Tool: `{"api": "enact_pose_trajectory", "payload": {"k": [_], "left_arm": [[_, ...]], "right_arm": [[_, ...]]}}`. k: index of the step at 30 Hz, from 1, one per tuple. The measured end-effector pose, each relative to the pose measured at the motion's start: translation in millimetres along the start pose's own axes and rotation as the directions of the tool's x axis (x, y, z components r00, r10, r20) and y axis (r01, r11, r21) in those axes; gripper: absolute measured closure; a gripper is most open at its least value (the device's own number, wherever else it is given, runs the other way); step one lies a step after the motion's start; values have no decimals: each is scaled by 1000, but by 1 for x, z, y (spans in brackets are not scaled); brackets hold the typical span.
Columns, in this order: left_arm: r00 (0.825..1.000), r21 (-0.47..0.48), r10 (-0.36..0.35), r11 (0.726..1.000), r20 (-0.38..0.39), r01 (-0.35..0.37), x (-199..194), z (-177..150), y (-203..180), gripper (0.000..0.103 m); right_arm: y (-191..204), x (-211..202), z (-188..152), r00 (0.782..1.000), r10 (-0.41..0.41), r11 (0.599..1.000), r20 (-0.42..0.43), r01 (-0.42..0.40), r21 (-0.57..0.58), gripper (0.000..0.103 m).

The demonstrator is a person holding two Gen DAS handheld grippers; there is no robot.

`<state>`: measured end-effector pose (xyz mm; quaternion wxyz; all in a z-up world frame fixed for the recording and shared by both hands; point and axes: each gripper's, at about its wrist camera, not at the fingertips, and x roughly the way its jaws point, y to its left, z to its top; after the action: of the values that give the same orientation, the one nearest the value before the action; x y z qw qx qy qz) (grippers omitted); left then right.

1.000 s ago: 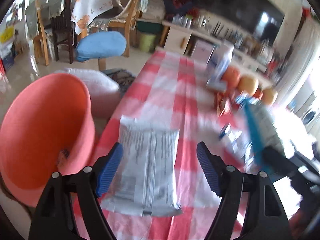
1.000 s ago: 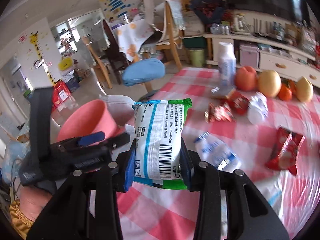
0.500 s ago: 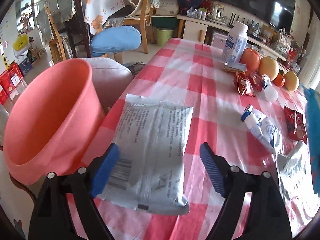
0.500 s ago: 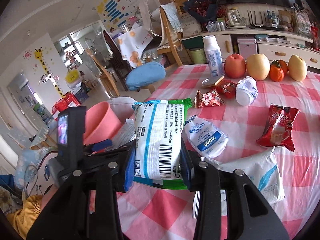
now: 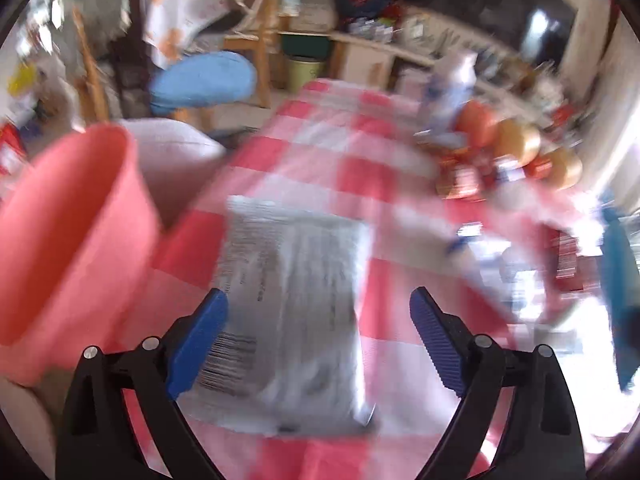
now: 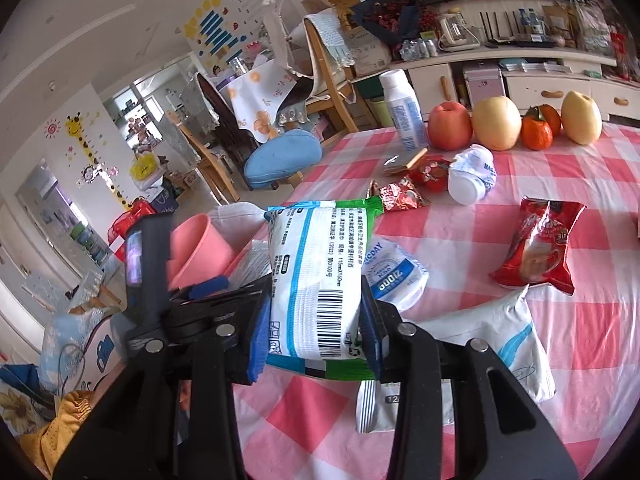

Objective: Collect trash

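Note:
My right gripper (image 6: 316, 344) is shut on a white, blue and green snack packet (image 6: 316, 280) and holds it above the table. My left gripper (image 5: 316, 336) is open over a flat silver packet (image 5: 292, 312) lying on the red checked tablecloth (image 5: 384, 180). The left wrist view is blurred. A pink bin (image 5: 68, 240) stands just left of the table edge; it also shows in the right wrist view (image 6: 200, 248), beyond the left gripper's body (image 6: 180, 300). More wrappers lie on the cloth: a white and blue packet (image 6: 392, 276), a red packet (image 6: 540, 248), a white bag (image 6: 480, 344).
A white bottle (image 6: 404, 112), an apple (image 6: 450, 126), pears (image 6: 496, 124) and oranges (image 6: 538, 134) stand at the table's far edge. Small red wrappers (image 6: 400, 196) and a white cup (image 6: 472, 176) lie near them. Chairs with a blue cushion (image 6: 280, 156) stand beyond the table.
The left gripper is moving, so its view has gone blurred; the silver packet stays between its open fingers. The right gripper has drawn back a little, still holding the packet.

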<state>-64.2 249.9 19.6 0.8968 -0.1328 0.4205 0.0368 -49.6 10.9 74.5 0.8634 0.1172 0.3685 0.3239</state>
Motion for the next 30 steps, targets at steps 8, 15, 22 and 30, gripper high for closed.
{"api": "enact_pose_trajectory", "payload": {"k": [8,15,22,30], "left_arm": [[988,-21,-154,988,-14,154,-1,-3,-11,12],[999,-84,-13,996,-35,10,15,-1,-11,12],[998,-79,47,996,-44,-50,30,10,-22,12],[984,76,172,983,-45,-168,42,8,-40,21]], "right_arm": [[-14,3,1,1000,-18,999,-1,18,30,63],[-17,13,-2,1000,-4,999,-20,5,36,63],[-16,19,-5,999,-3,1000,-38,4,27,63],[-24,25,-7,998,-25,999,-53,27,39,63]]}}
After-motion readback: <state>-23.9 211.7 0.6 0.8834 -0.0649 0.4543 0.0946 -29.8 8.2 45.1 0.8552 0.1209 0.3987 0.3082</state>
